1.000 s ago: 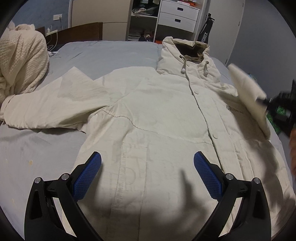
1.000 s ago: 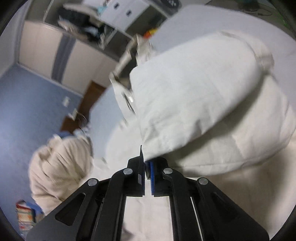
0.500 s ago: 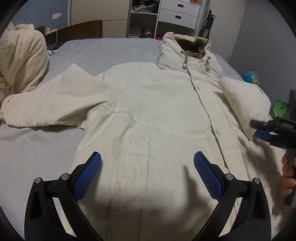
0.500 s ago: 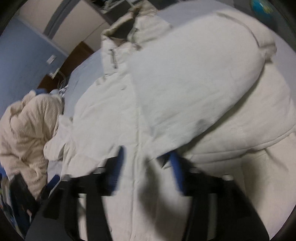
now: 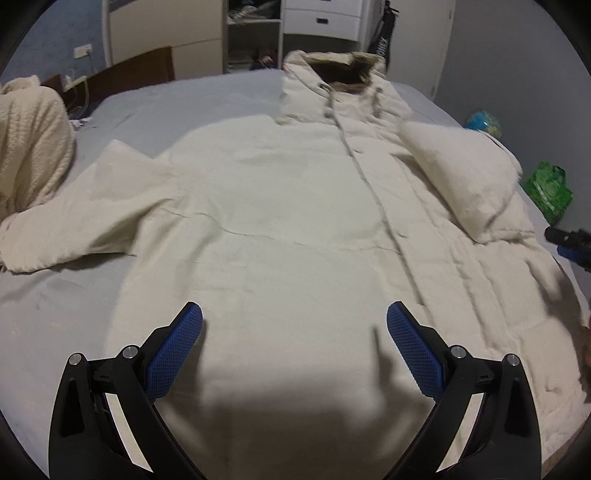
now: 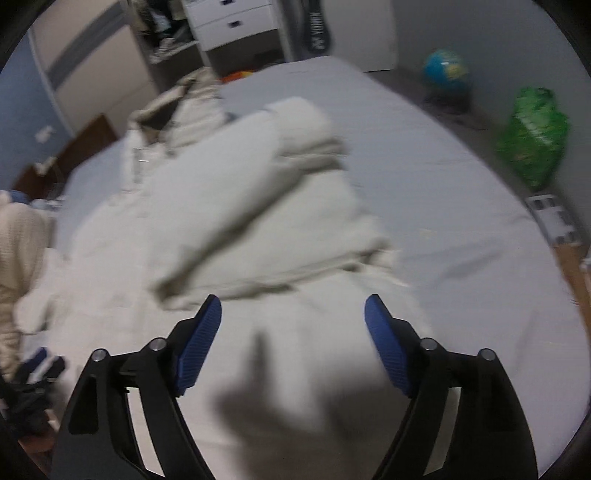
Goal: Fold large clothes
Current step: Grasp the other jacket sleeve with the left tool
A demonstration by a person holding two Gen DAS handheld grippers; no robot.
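A large cream hooded jacket lies face up on the grey bed, hood at the far end. Its left sleeve stretches out to the left. Its right sleeve lies folded over the jacket's right front; it also shows in the right wrist view. My left gripper is open and empty above the jacket's lower front. My right gripper is open and empty above the jacket's lower right side; its tip shows at the right edge of the left wrist view.
A cream knitted blanket is heaped at the bed's left. A white drawer unit and open shelves stand behind the bed. A globe and a green bag are on the floor to the right.
My right gripper carried the right sleeve over the jacket's front, opened, let it go and drew back to the right. My left gripper has barely moved.
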